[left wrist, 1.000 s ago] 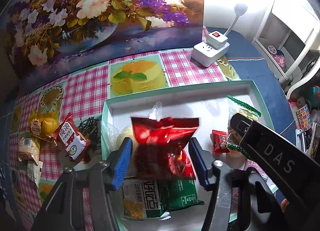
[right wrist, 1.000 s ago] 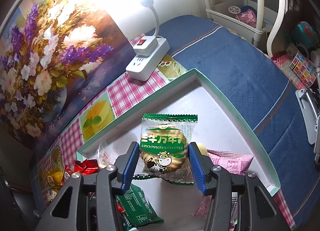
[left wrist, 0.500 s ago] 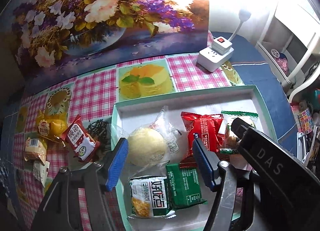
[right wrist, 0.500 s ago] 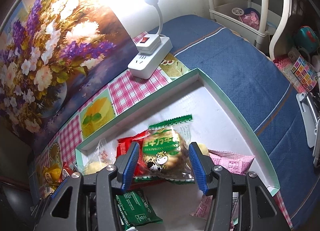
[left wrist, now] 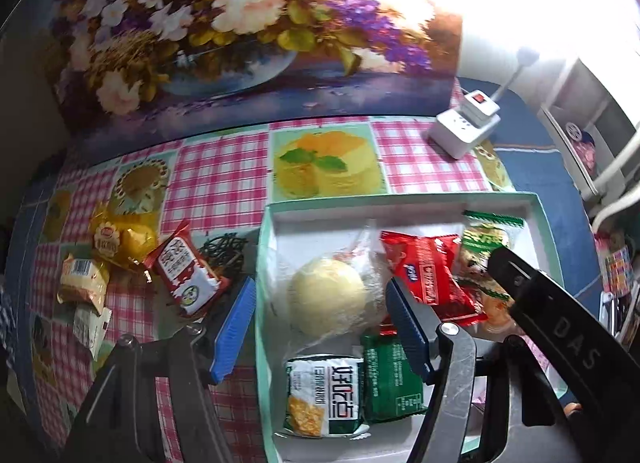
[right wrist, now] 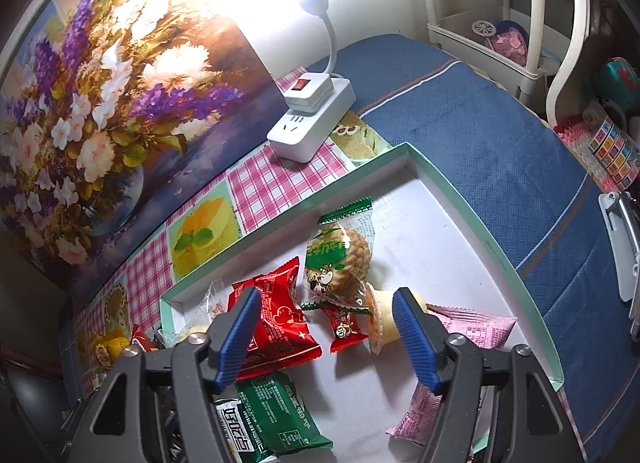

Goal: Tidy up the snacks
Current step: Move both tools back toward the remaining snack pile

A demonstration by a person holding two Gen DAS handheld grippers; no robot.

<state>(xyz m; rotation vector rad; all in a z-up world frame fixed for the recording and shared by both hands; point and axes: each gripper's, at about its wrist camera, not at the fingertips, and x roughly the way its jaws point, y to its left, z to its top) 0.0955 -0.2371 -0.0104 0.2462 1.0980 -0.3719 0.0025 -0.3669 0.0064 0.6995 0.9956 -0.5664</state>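
A mint-rimmed white tray [left wrist: 400, 199] [right wrist: 480, 231] holds several snacks. My left gripper [left wrist: 320, 303] is open and empty above a round bun [left wrist: 328, 299] in clear wrap, its left finger over the tray's left rim. My right gripper [right wrist: 326, 303] has its jaws opening and grips nothing. The green cookie packet [right wrist: 340, 259] [left wrist: 484, 239] lies loose on the tray just beyond them. A red packet [left wrist: 424, 271] [right wrist: 276, 319] lies beside it. On the cloth left of the tray are a yellow packet [left wrist: 120, 239], a red-and-white packet [left wrist: 180, 271] and a beige packet [left wrist: 82, 279].
Also in the tray are a green-and-white packet [left wrist: 324, 395], a dark green packet [right wrist: 276, 411], a small red candy [right wrist: 344, 327] and a pink packet [right wrist: 472, 327]. A white power strip [right wrist: 312, 119] and a flower painting [left wrist: 240, 23] stand behind. Blue cloth [right wrist: 480, 123] lies to the right.
The red packet that hung between my left fingers now lies in the tray, and the left gripper has shifted left. My right jaws widened and the green cookie packet dropped onto the tray.
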